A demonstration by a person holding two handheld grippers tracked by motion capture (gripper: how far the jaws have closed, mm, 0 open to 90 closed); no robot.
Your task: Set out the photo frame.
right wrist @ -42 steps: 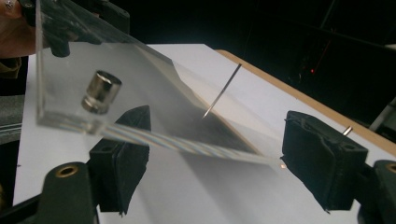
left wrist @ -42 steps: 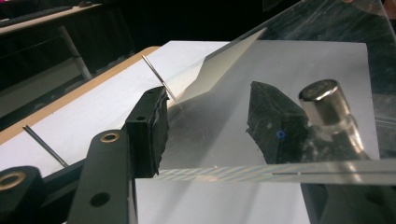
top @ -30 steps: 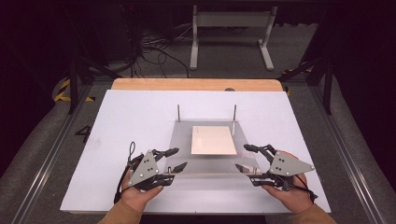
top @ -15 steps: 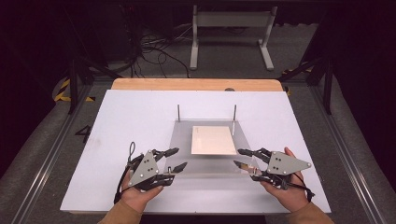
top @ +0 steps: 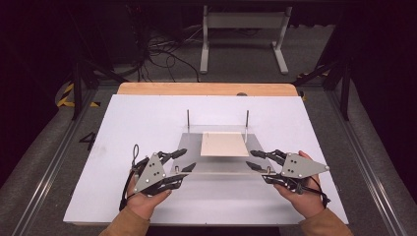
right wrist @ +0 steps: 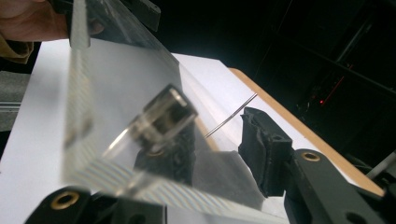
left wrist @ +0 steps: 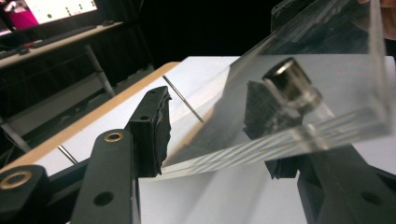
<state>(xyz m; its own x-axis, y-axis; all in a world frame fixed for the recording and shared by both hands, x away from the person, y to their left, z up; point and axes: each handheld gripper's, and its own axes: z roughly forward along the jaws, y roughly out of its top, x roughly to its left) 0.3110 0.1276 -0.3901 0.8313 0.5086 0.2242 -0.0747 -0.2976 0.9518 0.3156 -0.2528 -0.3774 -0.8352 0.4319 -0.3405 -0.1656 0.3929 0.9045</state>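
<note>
with the clear plate (top: 219, 173) over the table's (top: 147, 118) near edge, between the left gripper's (top: 183, 161) and the just-closing right gripper's (top: 259, 160) jaws, neither visibly pinching, seat both squarely and lift evenly.

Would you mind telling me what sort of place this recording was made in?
Probably a lab or recording workspace: a white table on a dark floor, loose cables behind it, and a lit monitor on a desk.

both hands low, left gripper (top: 186, 160) and right gripper (top: 256, 160) pointing inward (jaws seemingly part-closed, the right's just closing).
</note>
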